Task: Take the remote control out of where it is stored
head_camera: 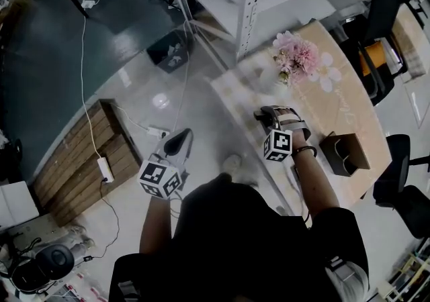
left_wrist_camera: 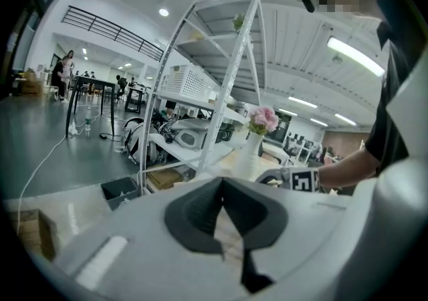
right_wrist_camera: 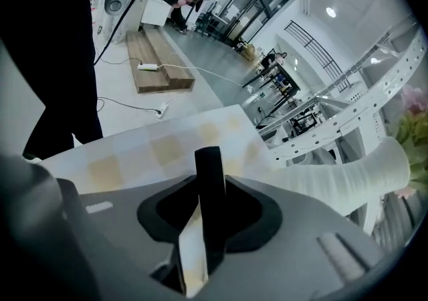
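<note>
Right gripper view showed the right gripper [right_wrist_camera: 202, 192] with its jaws slightly apart and nothing between them, poised over the table [right_wrist_camera: 167, 149]. The left gripper [left_wrist_camera: 224, 216] likewise stood narrowly open and empty. No view resolved the remote control; it presumably lay inside the open brown box [head_camera: 346, 153] on the table, near the right gripper. Expect a light, rigid, smooth-cased item: grip across its long edges, near mid-length. Only the head view showed the box; the gripper views showed the vase [right_wrist_camera: 348, 176] and shelving [left_wrist_camera: 221, 92].
</note>
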Action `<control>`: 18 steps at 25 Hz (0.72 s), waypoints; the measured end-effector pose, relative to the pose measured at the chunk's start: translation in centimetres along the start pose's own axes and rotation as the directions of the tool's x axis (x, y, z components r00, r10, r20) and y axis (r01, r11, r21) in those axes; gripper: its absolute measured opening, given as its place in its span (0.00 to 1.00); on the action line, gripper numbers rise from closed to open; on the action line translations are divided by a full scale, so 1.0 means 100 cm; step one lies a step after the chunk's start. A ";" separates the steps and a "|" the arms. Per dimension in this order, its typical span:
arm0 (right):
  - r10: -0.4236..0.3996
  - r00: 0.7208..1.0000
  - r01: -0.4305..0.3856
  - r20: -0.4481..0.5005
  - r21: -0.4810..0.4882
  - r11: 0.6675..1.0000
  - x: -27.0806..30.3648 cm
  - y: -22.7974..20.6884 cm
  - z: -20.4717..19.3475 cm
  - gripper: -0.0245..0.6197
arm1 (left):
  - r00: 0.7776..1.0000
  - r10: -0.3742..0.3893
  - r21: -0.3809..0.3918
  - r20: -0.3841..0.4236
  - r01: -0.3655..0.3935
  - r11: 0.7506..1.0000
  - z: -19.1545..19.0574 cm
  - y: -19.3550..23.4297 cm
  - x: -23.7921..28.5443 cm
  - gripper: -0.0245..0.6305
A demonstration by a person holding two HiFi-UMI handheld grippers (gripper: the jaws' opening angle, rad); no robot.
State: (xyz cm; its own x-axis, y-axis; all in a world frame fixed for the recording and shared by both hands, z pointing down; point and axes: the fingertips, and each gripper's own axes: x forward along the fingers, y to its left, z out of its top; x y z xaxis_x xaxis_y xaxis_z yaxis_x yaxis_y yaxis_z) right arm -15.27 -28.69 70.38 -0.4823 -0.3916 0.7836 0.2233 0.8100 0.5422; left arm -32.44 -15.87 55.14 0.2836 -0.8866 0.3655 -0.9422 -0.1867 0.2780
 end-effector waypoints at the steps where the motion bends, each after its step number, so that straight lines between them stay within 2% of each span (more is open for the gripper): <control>1: 0.013 1.000 -0.013 -0.006 -0.003 1.000 0.002 0.002 0.000 0.21 | 1.000 -0.001 -0.004 -0.001 0.001 1.000 -0.001 0.001 -0.001 0.04; 10: 0.035 0.999 -0.034 -0.019 0.019 0.999 0.002 0.006 0.001 0.23 | 1.000 -0.011 -0.025 -0.012 0.011 1.000 -0.012 0.005 -0.005 0.04; 18: 0.068 0.997 -0.067 -0.031 0.038 0.997 -0.009 0.012 0.002 0.34 | 1.000 -0.011 -0.023 0.008 0.012 1.000 -0.012 -0.004 -0.015 0.04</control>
State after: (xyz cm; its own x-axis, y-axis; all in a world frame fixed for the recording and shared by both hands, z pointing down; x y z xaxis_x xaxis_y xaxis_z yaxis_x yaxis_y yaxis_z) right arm -14.72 -27.29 70.30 -0.4398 -0.3488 0.8276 0.2228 0.8503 0.4768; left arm -32.23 -13.99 55.54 0.2927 -0.8879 0.3549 -0.9346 -0.1873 0.3023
